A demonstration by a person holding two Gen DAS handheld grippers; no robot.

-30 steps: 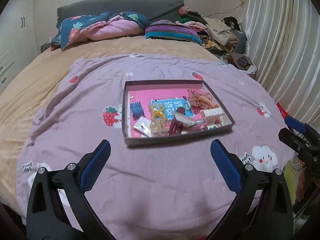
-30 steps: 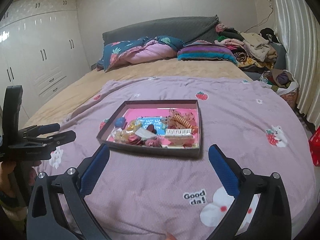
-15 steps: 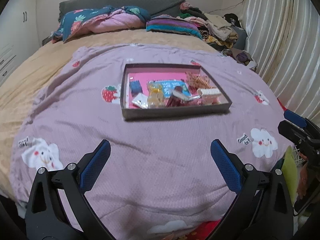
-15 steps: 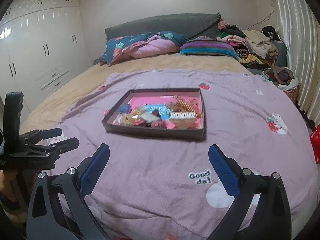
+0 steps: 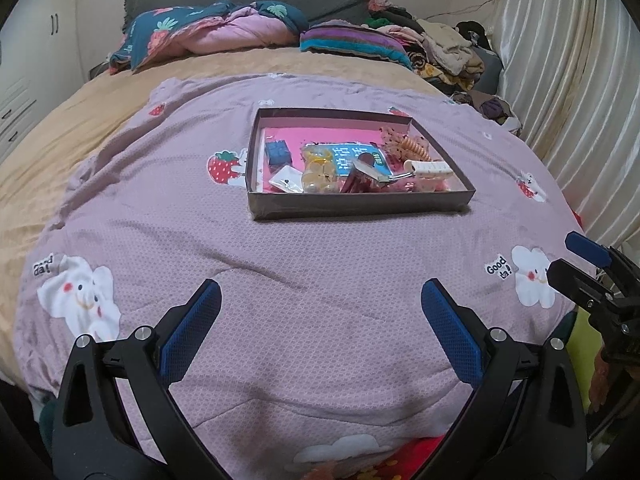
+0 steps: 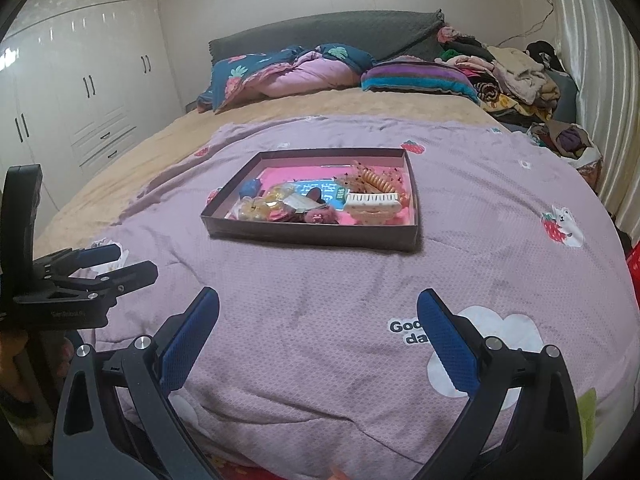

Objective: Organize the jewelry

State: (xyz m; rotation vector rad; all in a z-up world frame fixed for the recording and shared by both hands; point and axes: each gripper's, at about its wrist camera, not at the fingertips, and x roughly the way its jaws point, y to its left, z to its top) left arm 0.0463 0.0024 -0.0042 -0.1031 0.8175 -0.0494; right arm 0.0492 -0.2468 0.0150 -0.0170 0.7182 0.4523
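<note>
A shallow dark box with a pink floor (image 5: 360,202) (image 6: 312,236) lies on the lilac bedspread, well ahead of both grippers. Inside it are mixed hair clips and trinkets: a white comb clip (image 5: 430,168) (image 6: 372,201), a yellow piece (image 5: 318,168), a small blue cube (image 5: 277,151) and a blue card (image 5: 354,156). My left gripper (image 5: 320,320) is open and holds nothing, near the bed's front edge. My right gripper (image 6: 318,322) is likewise open with nothing in it, and it also shows at the right edge of the left wrist view.
The lilac bedspread (image 5: 280,264) with cartoon prints covers a tan sheet (image 5: 60,128). Pillows and a quilt (image 6: 288,72) lie at the headboard. A pile of clothes (image 6: 516,76) sits at the far right by the curtain. White wardrobes (image 6: 80,92) stand on the left.
Both grippers have drawn back from the box toward the foot of the bed, so the box looks farther away. Both stayed open.
</note>
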